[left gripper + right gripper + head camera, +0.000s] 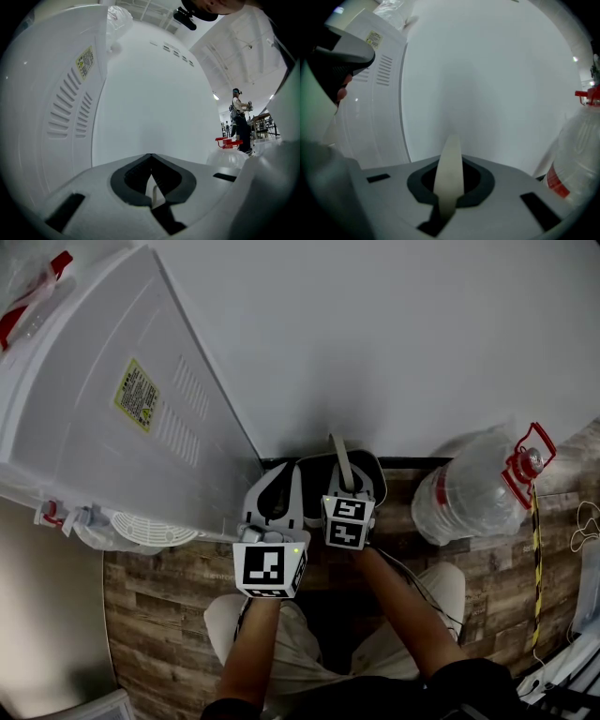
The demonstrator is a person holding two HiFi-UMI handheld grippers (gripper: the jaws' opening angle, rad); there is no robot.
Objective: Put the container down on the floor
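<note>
The two grippers sit close side by side in a narrow pocket just short of the white wall (394,334). A tall white appliance (122,399) with vent slots and a yellow label closes the pocket on the left. The container (473,488) closes it on the right, near the right hand-held gripper (450,164) but apart from it. Open floor (159,615) lies on both sides of the person's knees.

The left hand-held gripper (150,157) has its jaws together at the tips. A pale sliver shows in the gap behind them, and I cannot tell what it is. The right hand-held gripper is clamped on a pale strip (450,150) that curves up past its jaws in front of the wall.

The floor is wood-look planking and meets the wall at a dark skirting line. A yellow-and-black tape line (536,549) runs along the floor at the right edge.

The container stands upright on the floor beside the wall. It is a large clear jug in crinkled clear wrap, with a red cap and handle (527,465) on top
</note>
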